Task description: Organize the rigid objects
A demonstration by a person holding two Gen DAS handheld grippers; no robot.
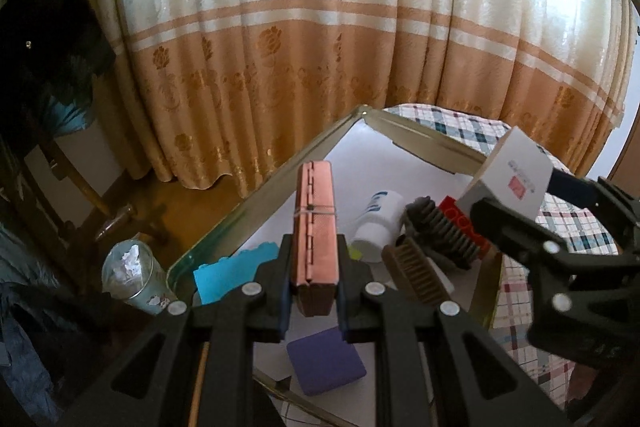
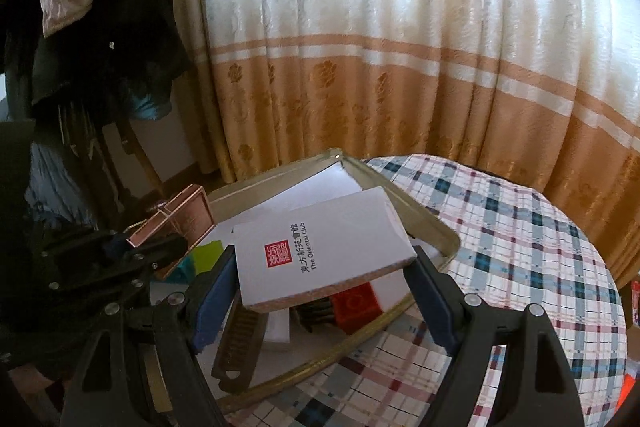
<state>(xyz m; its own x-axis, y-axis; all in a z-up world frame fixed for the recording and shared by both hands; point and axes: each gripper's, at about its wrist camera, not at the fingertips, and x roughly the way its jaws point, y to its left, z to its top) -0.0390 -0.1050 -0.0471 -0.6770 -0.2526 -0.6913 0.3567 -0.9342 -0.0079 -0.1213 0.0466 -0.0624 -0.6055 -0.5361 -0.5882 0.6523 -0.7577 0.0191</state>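
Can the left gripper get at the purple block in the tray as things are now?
Probably not yet. The left gripper is shut on the copper case, so its jaws are full, though the purple block lies uncovered just below it.

Your left gripper (image 1: 314, 269) clamps copper-coloured hinged case (image 1: 316, 223), held above tin tray (image 1: 256, 203). In tray: white bottle (image 1: 378, 225) on its side, purple block (image 1: 326, 365), blue card (image 1: 228, 273), two brushes (image 1: 444, 231). At right, your right gripper (image 1: 516, 207) grips white box (image 1: 510, 173).
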